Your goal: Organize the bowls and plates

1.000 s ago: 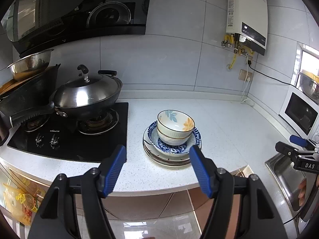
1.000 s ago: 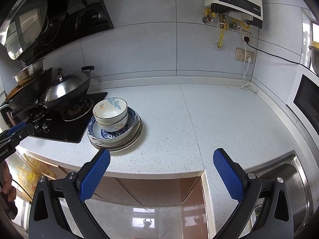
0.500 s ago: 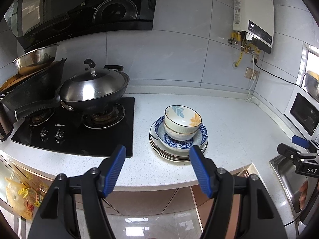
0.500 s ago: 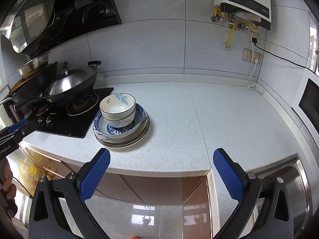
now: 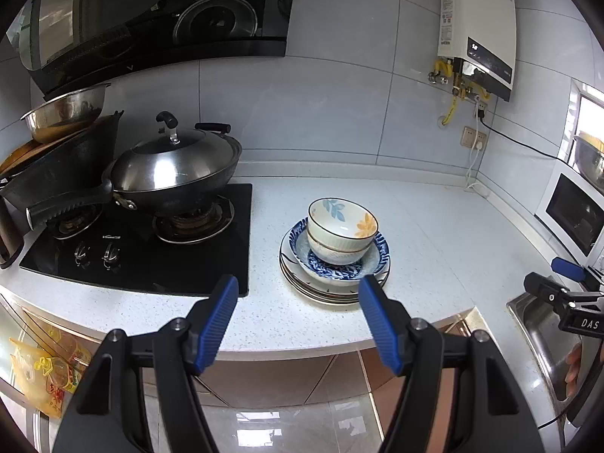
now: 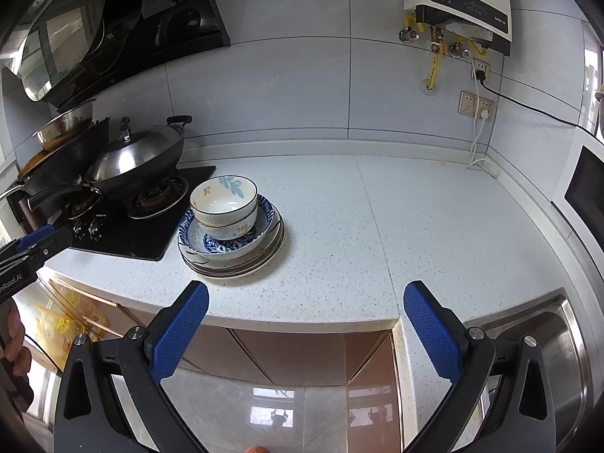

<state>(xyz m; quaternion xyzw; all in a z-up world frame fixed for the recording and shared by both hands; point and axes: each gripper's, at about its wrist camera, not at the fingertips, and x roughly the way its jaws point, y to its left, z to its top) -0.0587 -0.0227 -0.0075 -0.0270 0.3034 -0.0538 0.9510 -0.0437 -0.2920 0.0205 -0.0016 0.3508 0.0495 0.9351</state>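
Note:
One stack stands on the white speckled counter (image 5: pixel 434 226): two floral bowls (image 5: pixel 341 228) nested in a blue-patterned bowl (image 5: pixel 377 255), on several plates (image 5: pixel 324 290). The stack also shows in the right wrist view (image 6: pixel 230 226). My left gripper (image 5: pixel 298 302) is open and empty, held off the counter's front edge, just short of the stack. My right gripper (image 6: pixel 305 309) is open and empty, at the front edge to the right of the stack. It shows at the right edge of the left wrist view (image 5: pixel 566 294).
A black gas hob (image 5: pixel 143 245) with a lidded wok (image 5: pixel 173 170) lies left of the stack. A steel sink (image 6: pixel 547 358) is at the right. A microwave (image 5: pixel 573 215) stands at the far right, a water heater (image 6: pixel 460 3) hangs on the wall.
Both grippers have risen and moved slightly toward the counter, so the stack sits lower and larger in both views. Both stay open. The stack has not moved.

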